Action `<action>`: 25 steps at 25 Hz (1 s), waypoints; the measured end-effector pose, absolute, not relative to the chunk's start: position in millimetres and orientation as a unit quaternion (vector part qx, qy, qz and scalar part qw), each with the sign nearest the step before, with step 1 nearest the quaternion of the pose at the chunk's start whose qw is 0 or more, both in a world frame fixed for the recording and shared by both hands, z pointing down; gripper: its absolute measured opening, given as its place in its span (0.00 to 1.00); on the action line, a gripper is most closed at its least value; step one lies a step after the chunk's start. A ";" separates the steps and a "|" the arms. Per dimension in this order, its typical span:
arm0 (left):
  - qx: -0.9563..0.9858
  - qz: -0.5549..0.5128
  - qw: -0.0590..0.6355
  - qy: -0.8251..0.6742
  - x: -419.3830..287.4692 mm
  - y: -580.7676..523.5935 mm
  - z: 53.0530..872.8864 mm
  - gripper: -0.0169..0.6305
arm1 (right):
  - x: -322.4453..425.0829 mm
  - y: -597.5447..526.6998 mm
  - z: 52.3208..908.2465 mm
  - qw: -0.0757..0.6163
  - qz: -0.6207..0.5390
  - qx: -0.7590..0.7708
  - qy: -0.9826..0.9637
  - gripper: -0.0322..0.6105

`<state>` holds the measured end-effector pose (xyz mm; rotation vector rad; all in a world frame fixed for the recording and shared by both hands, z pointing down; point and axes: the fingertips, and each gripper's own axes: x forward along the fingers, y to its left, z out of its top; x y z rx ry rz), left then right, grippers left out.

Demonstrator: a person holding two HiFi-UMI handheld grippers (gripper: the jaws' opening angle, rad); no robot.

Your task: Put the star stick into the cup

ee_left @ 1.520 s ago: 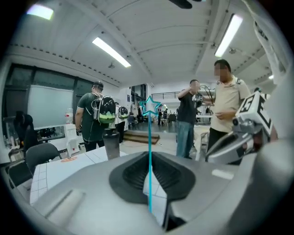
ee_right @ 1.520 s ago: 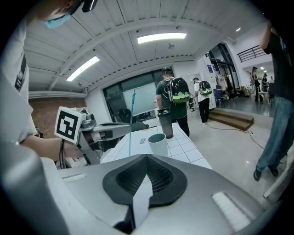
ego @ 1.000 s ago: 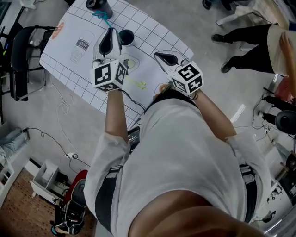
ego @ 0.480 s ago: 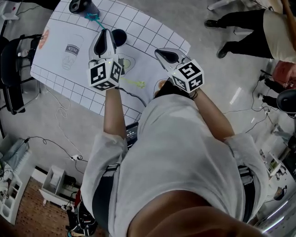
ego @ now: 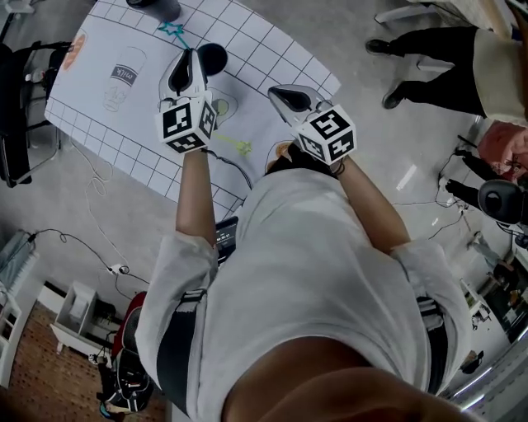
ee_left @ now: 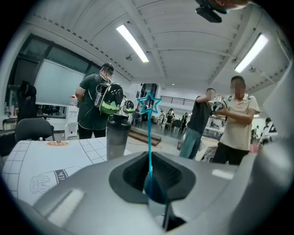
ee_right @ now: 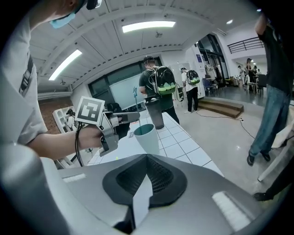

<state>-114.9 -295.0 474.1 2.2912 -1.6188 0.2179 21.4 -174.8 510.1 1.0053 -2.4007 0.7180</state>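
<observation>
A thin teal star stick (ee_left: 149, 137) stands up from my left gripper (ee_left: 150, 160), which is shut on its lower end; the star (ee_left: 149, 103) tops it. In the head view my left gripper (ego: 183, 59) hovers over the white gridded table (ego: 272, 58), the star stick (ego: 175, 31) pointing away from me. The dark cup (ego: 212, 58) stands just right of that gripper. It shows as a teal cup (ee_right: 148, 137) in the right gripper view, beside the left gripper (ee_right: 120, 118). My right gripper (ego: 277, 92) is shut and empty (ee_right: 147, 159), to the cup's right.
A grey shaker bottle (ee_left: 118, 136) stands at the table's far end (ego: 157, 7). A yellow-green star stick (ego: 234, 145) lies on the table near me. A chair (ego: 16, 91) stands at the left; people (ego: 462, 66) stand to the right.
My left gripper has come down toward the table with the star stick still in it. The right gripper has sunk slightly and stayed shut.
</observation>
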 end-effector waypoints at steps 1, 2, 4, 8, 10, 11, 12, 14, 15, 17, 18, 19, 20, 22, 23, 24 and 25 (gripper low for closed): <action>0.800 0.083 0.164 -0.571 -115.5 -294.5 476.9 0.05 | 21.3 -174.6 510.5 0.219 0.259 0.360 -0.869 0.05; 0.798 0.092 0.166 -0.573 -115.8 -294.3 480.4 0.06 | 21.0 -174.1 511.0 0.219 0.260 0.357 -0.870 0.05; 0.790 0.116 0.171 -0.578 -116.5 -294.1 488.5 0.06 | 21.5 -174.1 511.5 0.218 0.258 0.348 -0.875 0.05; 0.768 0.153 0.176 -0.596 -118.2 -289.5 497.3 0.10 | 25.4 -171.7 507.9 0.217 0.247 0.316 -0.890 0.05; 0.759 0.159 0.179 -0.606 -117.0 -283.6 496.7 0.12 | 30.6 -167.7 504.6 0.220 0.238 0.300 -0.897 0.05; 0.754 0.157 0.181 -0.612 -116.7 -279.7 494.1 0.12 | 34.0 -166.3 503.1 0.222 0.232 0.291 -0.901 0.05; 0.748 0.153 0.180 -0.620 -116.6 -274.8 490.0 0.12 | 37.5 -165.2 502.1 0.224 0.225 0.284 -0.905 0.05; 0.739 0.147 0.175 -0.634 -116.8 -261.1 479.4 0.11 | 43.0 -162.3 500.5 0.226 0.213 0.268 -0.912 0.05; 0.734 0.145 0.171 -0.641 -116.9 -251.6 474.3 0.09 | 44.7 -159.9 499.2 0.227 0.207 0.257 -0.916 0.05; 0.725 0.142 0.168 -0.652 -115.1 -227.2 467.3 0.03 | 46.8 -152.8 496.1 0.232 0.189 0.232 -0.926 0.05; 0.721 0.142 0.169 -0.656 -112.9 -213.0 466.2 0.03 | 47.2 -149.0 495.1 0.236 0.179 0.217 -0.930 0.05; 0.717 0.145 0.171 -0.661 -110.6 -197.8 466.9 0.03 | 46.8 -145.3 494.7 0.240 0.170 0.203 -0.934 0.05; 0.710 0.148 0.174 -0.666 -109.1 -181.4 469.1 0.03 | 45.0 -141.7 495.2 0.243 0.163 0.188 -0.937 0.05; 0.690 0.156 0.184 -0.683 -109.9 -145.5 476.4 0.03 | 37.1 -132.9 498.4 0.245 0.156 0.158 -0.944 0.05; 0.680 0.159 0.189 -0.691 -111.7 -127.7 480.4 0.03 | 31.4 -128.2 500.6 0.244 0.155 0.144 -0.946 0.05; 0.671 0.164 0.193 -0.697 -114.2 -111.3 484.1 0.03 | 24.8 -123.8 502.7 0.243 0.155 0.132 -0.948 0.05; 0.664 0.172 0.196 -0.701 -117.6 -96.9 487.4 0.03 | 17.4 -119.9 504.7 0.241 0.158 0.120 -0.950 0.05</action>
